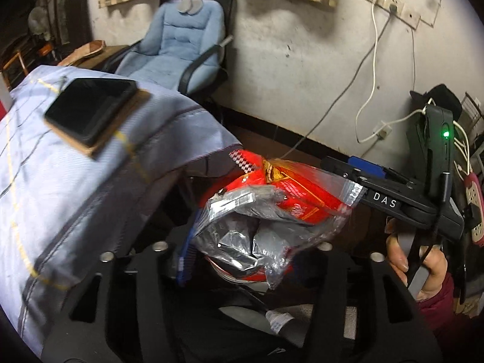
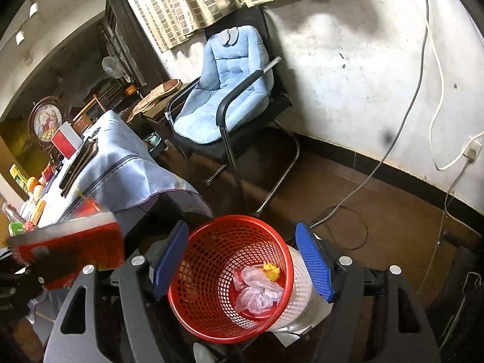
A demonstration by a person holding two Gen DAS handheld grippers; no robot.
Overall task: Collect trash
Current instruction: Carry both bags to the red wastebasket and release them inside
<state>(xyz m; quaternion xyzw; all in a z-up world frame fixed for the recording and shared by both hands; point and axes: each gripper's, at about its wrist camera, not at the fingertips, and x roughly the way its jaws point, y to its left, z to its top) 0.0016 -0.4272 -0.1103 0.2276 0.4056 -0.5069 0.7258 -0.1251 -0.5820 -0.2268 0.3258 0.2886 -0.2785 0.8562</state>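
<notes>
table: blue cloth [image 2: 121, 157] drapes off the edge just beside the bin; a dark tablet [image 1: 90, 112] lies flat on a board on top, not part of the job
chair: blue-cushioned chair [image 2: 224, 90] against the wall, well apart from the work
bin: red mesh basket [image 2: 230, 275] on the floor, tilted mouth toward the right camera; a crumpled clear bag [image 2: 257, 290] and a yellow scrap lie inside; probable drop target
right gripper [image 2: 242, 263]: jaws wide, blue pads either side of the bin rim, nothing pinched; looks empty
trash: clear zip bag [image 1: 266, 236] stuffed with silver foil wrappers, hanging over the red bin, a red packet [image 1: 299, 193] behind it
left gripper [image 1: 239, 254]: only the left blue pad shows, at the bag's edge; jaws half apart; grip or release, cannot tell
next: likely bag into the bin
</notes>
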